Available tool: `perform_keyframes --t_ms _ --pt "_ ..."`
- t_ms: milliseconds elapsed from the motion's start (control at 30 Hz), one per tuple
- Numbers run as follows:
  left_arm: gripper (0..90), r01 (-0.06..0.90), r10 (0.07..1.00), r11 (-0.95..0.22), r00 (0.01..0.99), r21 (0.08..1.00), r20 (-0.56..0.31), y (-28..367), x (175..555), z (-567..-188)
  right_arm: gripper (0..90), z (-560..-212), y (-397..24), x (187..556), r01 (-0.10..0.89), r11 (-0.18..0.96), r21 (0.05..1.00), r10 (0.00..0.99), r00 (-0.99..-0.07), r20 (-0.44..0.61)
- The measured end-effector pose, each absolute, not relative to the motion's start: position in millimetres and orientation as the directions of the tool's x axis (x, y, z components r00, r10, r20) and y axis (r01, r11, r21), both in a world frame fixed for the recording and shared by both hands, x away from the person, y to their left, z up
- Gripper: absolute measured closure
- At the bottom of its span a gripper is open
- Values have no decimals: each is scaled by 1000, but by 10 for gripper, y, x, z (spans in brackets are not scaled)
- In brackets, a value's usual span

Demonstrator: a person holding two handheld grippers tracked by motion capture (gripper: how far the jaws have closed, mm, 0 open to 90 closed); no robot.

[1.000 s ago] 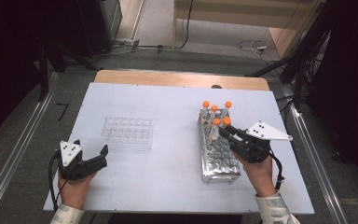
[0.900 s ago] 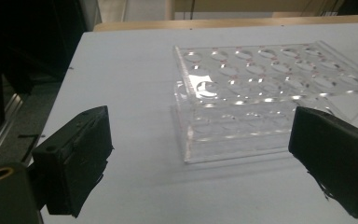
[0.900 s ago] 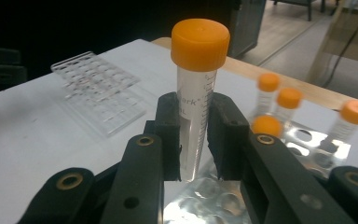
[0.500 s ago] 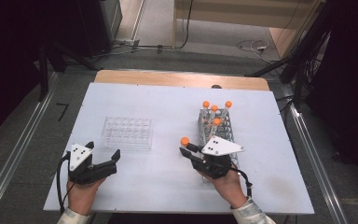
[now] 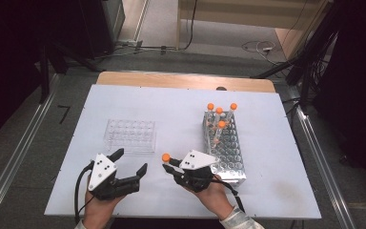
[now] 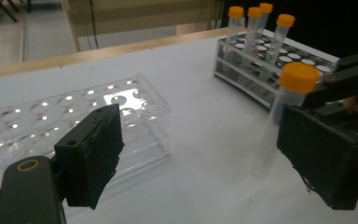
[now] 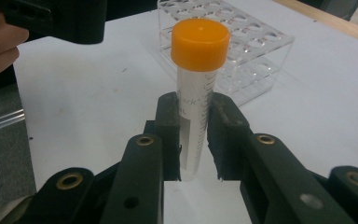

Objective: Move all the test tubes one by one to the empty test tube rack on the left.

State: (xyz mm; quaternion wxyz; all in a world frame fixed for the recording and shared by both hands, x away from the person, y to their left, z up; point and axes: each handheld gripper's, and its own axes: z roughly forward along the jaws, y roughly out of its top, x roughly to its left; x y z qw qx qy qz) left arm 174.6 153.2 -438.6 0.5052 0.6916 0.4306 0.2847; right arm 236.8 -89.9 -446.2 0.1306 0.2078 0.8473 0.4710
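Observation:
My right gripper (image 5: 170, 165) (image 7: 193, 140) is shut on a clear tube with an orange cap (image 5: 166, 157) (image 7: 196, 88), held upright above the white table. My left gripper (image 5: 129, 162) (image 6: 209, 158) stands open just left of it. Its jaws have just been closing a little, with nothing between the pads. In the left gripper view the held tube (image 6: 279, 116) stands a little beyond the right-hand jaw, apart from it. Several more orange-capped tubes (image 5: 219, 112) stand at the far end of a white rack (image 5: 228, 152). An empty clear rack (image 5: 130, 135) (image 6: 51, 116) (image 7: 242, 51) lies beyond the left gripper.
The white table (image 5: 181, 109) has a wooden strip (image 5: 186, 80) along its far edge. Metal rails (image 5: 14, 157) run along both sides of the table. Cables lie on the floor beyond it.
The right gripper has carried the orange-capped tube from over the white rack leftward to the table's front middle. The left gripper has moved right, toward it.

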Motion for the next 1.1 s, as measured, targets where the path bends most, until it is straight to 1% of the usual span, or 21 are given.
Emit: perform_keyframes --t_ms 100,133,200,267,300,433,467,500,533,633,767,867,967,1000,1067,1100 --pt "166 321 860 -118 506 940 -64 1449 1758 -4374 727 -4503 -839 2363 226 481 847 466 -885 -28" --pt "198 322 853 -121 517 939 -68 1417 1763 -4369 727 -4524 -808 2357 229 489 842 462 -887 -27" --pt "221 316 837 -149 545 937 -51 1324 1772 -4356 727 -4538 -783 2352 227 493 840 458 -889 -29" --pt "249 313 834 -157 550 937 -44 1296 1773 -4356 727 -4547 -766 2354 227 493 840 456 -890 -27" --pt "249 311 832 -165 553 936 -37 1274 1777 -4358 727 -4547 -766 2354 227 493 840 456 -890 -27" --pt "372 324 818 -163 572 932 -56 1244 1821 -4376 727 -4556 -754 2360 225 496 839 451 -892 -27" --pt "397 327 813 -157 578 932 -66 1243 1833 -4379 727 -4555 -755 2362 227 495 839 451 -892 -25" --pt "397 328 811 -156 582 932 -69 1244 1843 -4380 727 -4555 -755 2362 227 495 839 451 -892 -25" --pt "446 327 809 -156 583 932 -69 1244 1848 -4380 727 -4558 -755 2371 231 495 838 453 -891 -22" --pt "507 318 813 -154 578 935 -63 1227 1857 -4377 726 -4570 -748 2383 234 499 835 452 -892 -20" --pt "543 323 792 -174 608 930 -63 1153 1889 -4385 727 -4571 -740 2382 237 496 836 451 -893 -14" --pt "566 329 789 -183 612 926 -61 1121 1908 -4401 726 -4566 -742 2381 237 495 836 450 -893 -13" --pt "613 330 791 -191 609 925 -54 1095 1928 -4414 726 -4559 -749 2379 244 492 836 452 -892 -6" --pt "613 326 795 -192 605 926 -49 1091 1930 -4413 726 -4559 -749 2379 244 492 836 452 -892 -6" --pt "666 319 797 -195 602 927 -39 1094 1933 -4409 726 -4555 -755 2382 247 489 836 454 -891 -2" --pt "678 316 800 -195 599 928 -37 1095 1934 -4408 726 -4552 -757 2383 247 488 837 453 -891 -2"
